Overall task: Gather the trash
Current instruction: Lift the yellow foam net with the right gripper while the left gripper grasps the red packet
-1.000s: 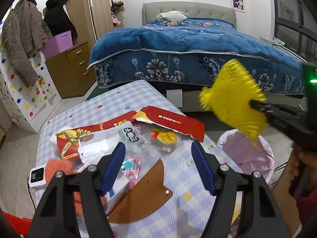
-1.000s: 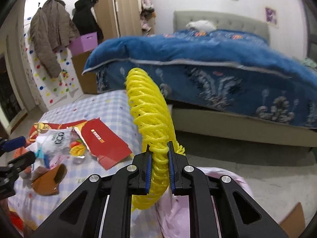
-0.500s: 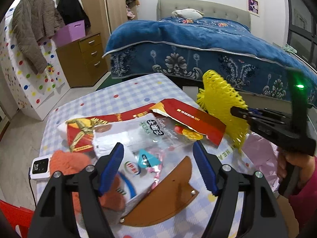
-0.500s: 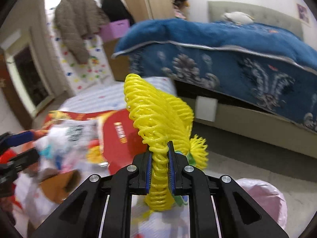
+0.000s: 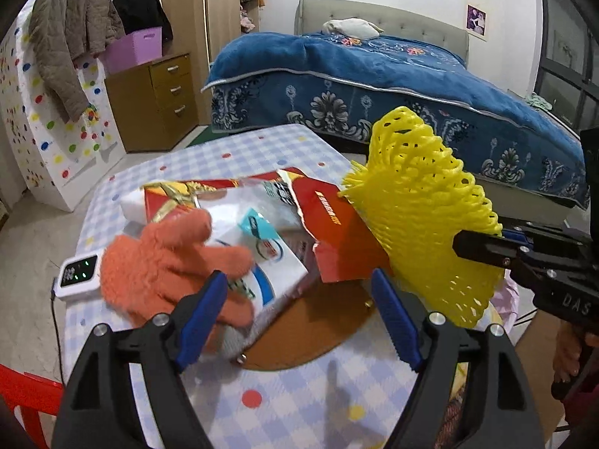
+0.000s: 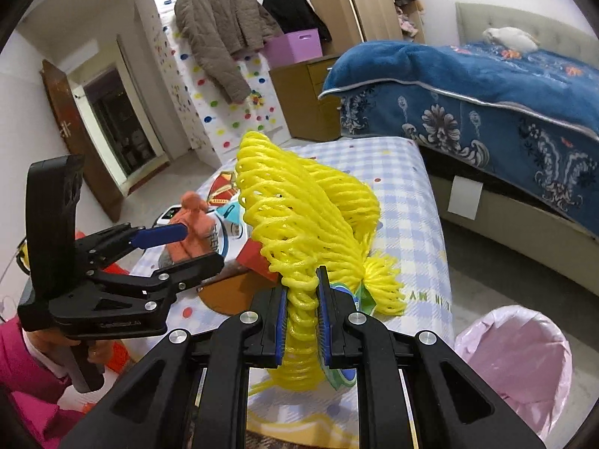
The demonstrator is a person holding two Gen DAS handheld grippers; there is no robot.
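The yellow foam fruit net (image 6: 303,232) is standing up from my right gripper (image 6: 302,331), whose jaws are clamping its lower end above the desk (image 6: 408,202) edge. The pink-lined trash bin (image 6: 524,359) is sitting low to that gripper's right, nearer it than my left gripper (image 5: 299,310), whose jaws are hanging apart over the wrappers.

One foam net (image 5: 423,217), one glove (image 5: 164,262)

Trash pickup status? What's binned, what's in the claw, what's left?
Done: nothing visible in the pink-lined bin yet. In hand: right claw is shut on the yellow foam net, not over the bin. Left: red packet, white wrappers and other litter on the table; left claw is open above them.
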